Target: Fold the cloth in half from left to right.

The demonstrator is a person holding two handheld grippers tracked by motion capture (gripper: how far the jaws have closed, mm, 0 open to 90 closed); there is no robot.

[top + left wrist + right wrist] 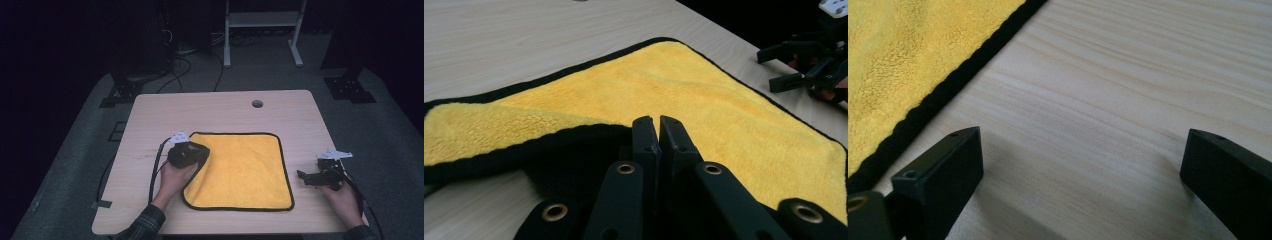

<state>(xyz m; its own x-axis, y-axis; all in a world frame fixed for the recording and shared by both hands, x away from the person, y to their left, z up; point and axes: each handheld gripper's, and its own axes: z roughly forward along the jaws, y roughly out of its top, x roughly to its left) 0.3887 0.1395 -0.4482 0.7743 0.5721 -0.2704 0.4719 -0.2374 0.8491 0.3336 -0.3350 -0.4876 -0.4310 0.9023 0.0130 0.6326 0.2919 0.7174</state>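
Observation:
A yellow cloth with a black hem lies flat on the wooden table. Its left edge is lifted and folded inward. My left gripper sits at that edge, shut on the cloth, with the hem curling up against the closed jaws. My right gripper rests low over bare wood just right of the cloth, open with nothing between its fingers. The cloth's hemmed edge runs past its left jaw. From the left gripper view the right gripper appears beyond the cloth's far corner.
A round cable hole is in the table near its far edge. Bare wood surrounds the cloth on all sides. Beyond the table are a dark floor, cables and a white stand's legs.

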